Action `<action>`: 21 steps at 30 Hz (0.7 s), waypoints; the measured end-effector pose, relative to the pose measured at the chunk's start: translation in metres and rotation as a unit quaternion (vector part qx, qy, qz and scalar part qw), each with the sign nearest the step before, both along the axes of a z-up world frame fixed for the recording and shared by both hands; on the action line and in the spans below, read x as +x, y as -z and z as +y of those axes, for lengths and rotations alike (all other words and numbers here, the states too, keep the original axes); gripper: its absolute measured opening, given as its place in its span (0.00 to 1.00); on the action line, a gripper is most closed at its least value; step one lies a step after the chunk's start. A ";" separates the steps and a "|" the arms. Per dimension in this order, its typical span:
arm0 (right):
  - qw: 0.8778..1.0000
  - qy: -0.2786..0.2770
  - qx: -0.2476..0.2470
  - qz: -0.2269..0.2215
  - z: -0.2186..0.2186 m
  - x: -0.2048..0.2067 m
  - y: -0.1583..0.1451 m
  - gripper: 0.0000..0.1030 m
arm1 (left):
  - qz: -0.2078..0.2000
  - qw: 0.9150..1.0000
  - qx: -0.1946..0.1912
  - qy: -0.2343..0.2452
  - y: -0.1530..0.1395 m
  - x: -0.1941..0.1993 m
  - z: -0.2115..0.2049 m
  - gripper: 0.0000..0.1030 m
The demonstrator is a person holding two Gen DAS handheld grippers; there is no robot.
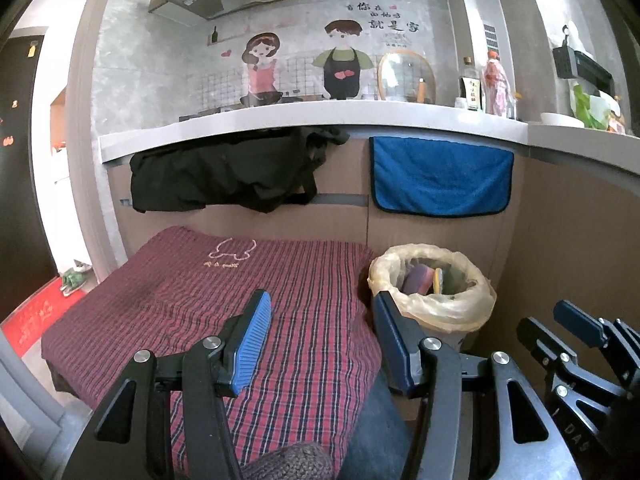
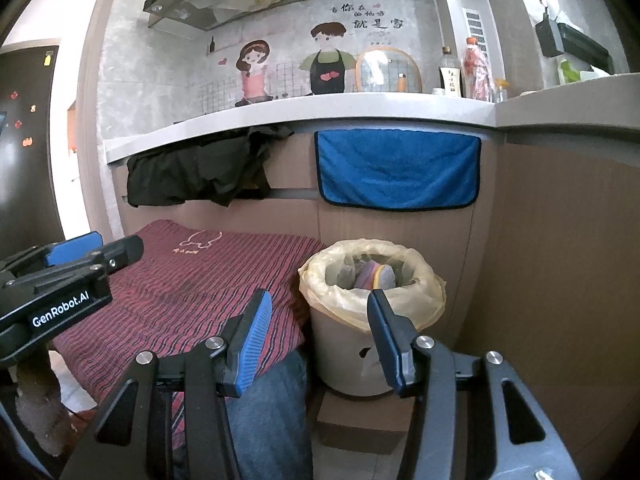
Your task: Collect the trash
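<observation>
Kitchen corner: both grippers spread and empty before a lined bin.

A red-and-navy plaid cloth point(image 1: 224, 292) with a pale embroidered outline covers the low surface below a white stone tabletop point(image 1: 320, 118). A black garment point(image 1: 224, 176) and a blue microfibre towel point(image 1: 440, 176) hang from the cabinet front. The round bin lined with a pale yellow plastic bag point(image 2: 372, 292) stands just beside the cloth, with purple and orange trash point(image 2: 374, 274) inside. The left gripper point(image 1: 320, 322), marked "GenRobot.AI" in the right wrist view, and the right gripper point(image 2: 318, 322) hold nothing. A cartoon couple sticker point(image 1: 304, 64) carries Chinese characters, too small to read.
</observation>
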State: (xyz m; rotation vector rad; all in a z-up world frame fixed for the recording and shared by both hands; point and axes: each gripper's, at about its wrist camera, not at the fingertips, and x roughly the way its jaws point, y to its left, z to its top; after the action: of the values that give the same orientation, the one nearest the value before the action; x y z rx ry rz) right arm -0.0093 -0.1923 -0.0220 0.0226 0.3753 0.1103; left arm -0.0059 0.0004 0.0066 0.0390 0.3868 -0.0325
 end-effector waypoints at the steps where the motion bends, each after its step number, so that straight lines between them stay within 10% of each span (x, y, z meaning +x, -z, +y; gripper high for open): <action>1: 1.000 -0.001 0.000 0.000 0.001 0.000 0.000 0.46 | -0.001 1.000 0.000 -0.001 0.000 0.000 -0.001 0.53; 21: 1.000 -0.008 -0.004 -0.001 0.005 0.000 -0.001 0.46 | 0.000 1.000 -0.003 -0.007 -0.002 0.002 0.001 0.53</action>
State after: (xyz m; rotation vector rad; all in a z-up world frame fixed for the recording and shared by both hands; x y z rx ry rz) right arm -0.0091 -0.1870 -0.0205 0.0110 0.3735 0.1241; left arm -0.0036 0.0017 0.0084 0.0303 0.3862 -0.0208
